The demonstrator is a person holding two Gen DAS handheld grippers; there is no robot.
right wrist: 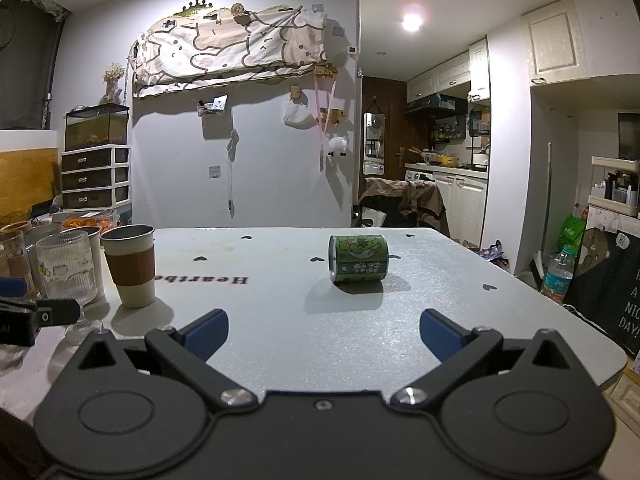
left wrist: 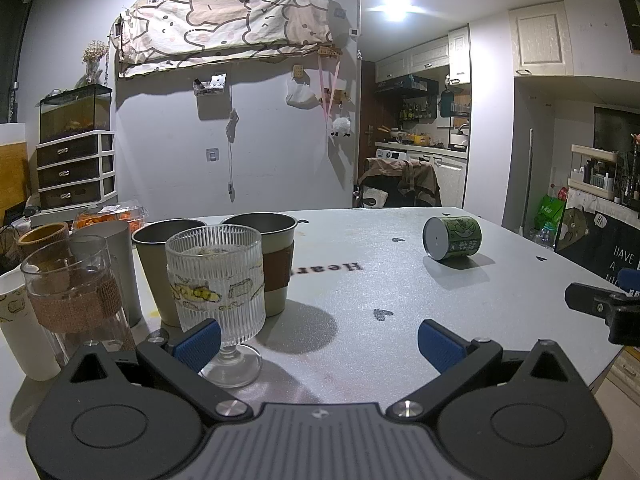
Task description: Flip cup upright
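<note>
A green printed cup (left wrist: 453, 238) lies on its side on the grey table (left wrist: 360, 300), its flat base facing me in the left wrist view. It also shows in the right wrist view (right wrist: 359, 258), lying ahead of my right gripper. My left gripper (left wrist: 318, 344) is open and empty, low over the table, with a ribbed stemmed glass (left wrist: 218, 280) just past its left finger. My right gripper (right wrist: 323, 334) is open and empty, a short way in front of the green cup.
A cluster of upright cups stands at the table's left: a metal cup with a brown sleeve (left wrist: 266, 256), another metal cup (left wrist: 160, 268), a glass with a burlap band (left wrist: 76, 292), a white cup (left wrist: 20, 328). The right table edge (right wrist: 592, 320) drops to the floor.
</note>
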